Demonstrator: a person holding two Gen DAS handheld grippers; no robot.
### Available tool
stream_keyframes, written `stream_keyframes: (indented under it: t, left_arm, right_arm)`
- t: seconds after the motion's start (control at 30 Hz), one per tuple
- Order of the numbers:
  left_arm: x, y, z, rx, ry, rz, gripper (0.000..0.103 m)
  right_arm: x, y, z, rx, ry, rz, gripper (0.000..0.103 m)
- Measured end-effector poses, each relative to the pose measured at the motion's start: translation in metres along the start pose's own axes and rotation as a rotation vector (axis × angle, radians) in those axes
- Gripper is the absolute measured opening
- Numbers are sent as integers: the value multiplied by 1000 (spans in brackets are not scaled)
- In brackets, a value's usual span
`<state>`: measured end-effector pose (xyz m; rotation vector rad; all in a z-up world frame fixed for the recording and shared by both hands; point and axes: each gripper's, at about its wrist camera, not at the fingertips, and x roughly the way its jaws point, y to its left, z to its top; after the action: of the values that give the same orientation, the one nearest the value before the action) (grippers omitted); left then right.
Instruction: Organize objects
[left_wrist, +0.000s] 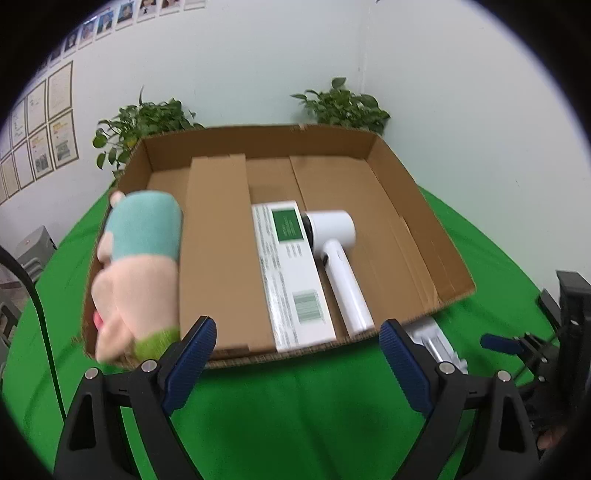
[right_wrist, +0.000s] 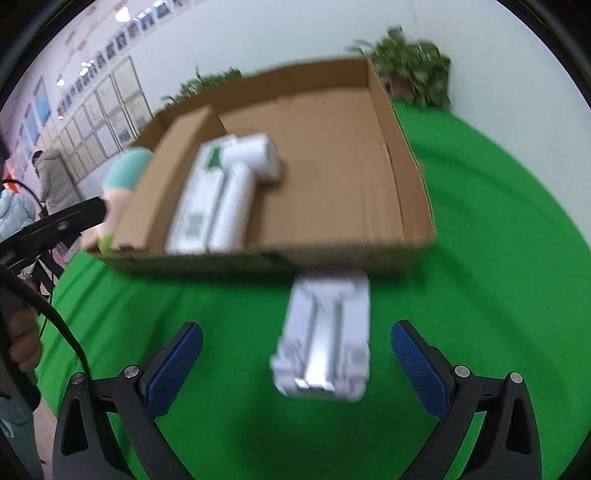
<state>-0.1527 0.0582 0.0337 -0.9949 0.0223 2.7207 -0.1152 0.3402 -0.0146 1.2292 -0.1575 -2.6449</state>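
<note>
On the green cloth (left_wrist: 295, 406), your left gripper (left_wrist: 297, 363) hangs low just in front of the cardboard box's (left_wrist: 413, 192) near wall, jaws spread wide, nothing between them. Blue ribbed pads (left_wrist: 192, 354) on black angular fingers, tips level with the box's near edge.

Your right gripper (right_wrist: 295, 363) sits further right and nearer, jaws also wide apart and holding nothing. It points at a white moulded plastic tray (right_wrist: 325, 339) lying flat on the cloth just outside the near wall; the tray's near end lies between the fingertips, not touching either pad. Frame is motion-blurred, so tray detail is soft.

Inside the box, left to right:
- plush toy (left_wrist: 140, 266), soft fleece, pink body with teal band, leaning on the left wall
- long brown cardboard insert (left_wrist: 218, 251), flat
- white rectangular carton (left_wrist: 291, 273) with green label and barcode, lying flat
- white handheld device (left_wrist: 340, 254), smooth cylindrical head and round handle, touching the carton's right side

Right half of the box floor is bare corrugated card. Two leafy potted plants (left_wrist: 343, 105) stand behind the far wall.
</note>
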Motion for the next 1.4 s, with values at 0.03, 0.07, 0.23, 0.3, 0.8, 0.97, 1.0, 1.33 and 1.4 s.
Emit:
stream_keyframes:
  t: [0.03,0.07,0.23,0.3,0.8,0.97,1.0,1.33,1.4]
  left_arm:
    - [1,-2,-6,2,9,-15,90]
    - [2,-5,-11,3,16,-32,90]
    - [14,-9,-29,-22,80,-82,90]
    - [16,-10,-33,-37,96,-91,90]
    - [23,-3,-52,-95,171,-175,90]
    - [29,-1,-61,-112,204,-214,90]
    - [30,0,-63,-120,210,-224,90]
    - [45,13,-84,-254,327,-413,89]
    - [50,13,-88,-284,346,-439,87]
  right_arm:
    - [2,1,-3,-2,8,-11,102]
    - [4,1,-6,-6,13,-25,102]
    - [18,9,-13,-51,67,-73,88]
    - [25,15,-19,-75,98,-107,83]
    - [22,52,-49,-192,145,-78,66]
    - [13,99,-71,-319,161,45,66]
    - [12,107,-74,-336,161,72,66]
    - [3,115,-72,-324,109,127,92]
    - [5,118,-73,-341,117,108,90]
